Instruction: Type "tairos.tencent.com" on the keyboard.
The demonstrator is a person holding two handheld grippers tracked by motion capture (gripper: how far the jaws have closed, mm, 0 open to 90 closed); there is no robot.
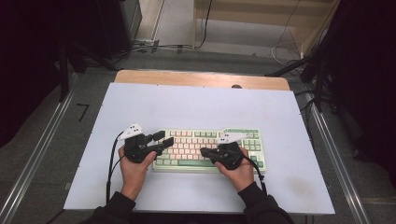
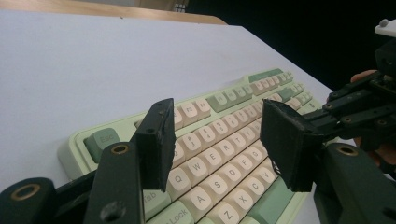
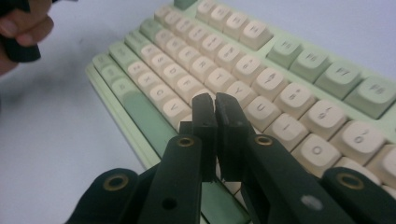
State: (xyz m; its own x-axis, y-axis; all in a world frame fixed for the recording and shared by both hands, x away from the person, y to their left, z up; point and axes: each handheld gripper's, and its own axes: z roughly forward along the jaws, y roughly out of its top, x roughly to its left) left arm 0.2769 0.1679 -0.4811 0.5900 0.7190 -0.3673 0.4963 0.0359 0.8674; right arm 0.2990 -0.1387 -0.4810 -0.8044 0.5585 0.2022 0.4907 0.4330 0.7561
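I see a long pale-green plastic keyboard with cream keys (image 1: 208,149) lying flat on the white worktop (image 1: 196,107), near my edge. Its long side runs left to right, across in front of me. My left gripper (image 1: 161,138) hangs over the keyboard's left end with its jaws spread wide and nothing between them. My right gripper (image 1: 203,152) is over the middle letter rows, its jaws pressed together with nothing held. From the right gripper view, those tips sit just above the keys, so I think the right one is nearer to pressing a key. I can read Esc, Q, W, E, R, A, S, Z, X and part of "Lock".
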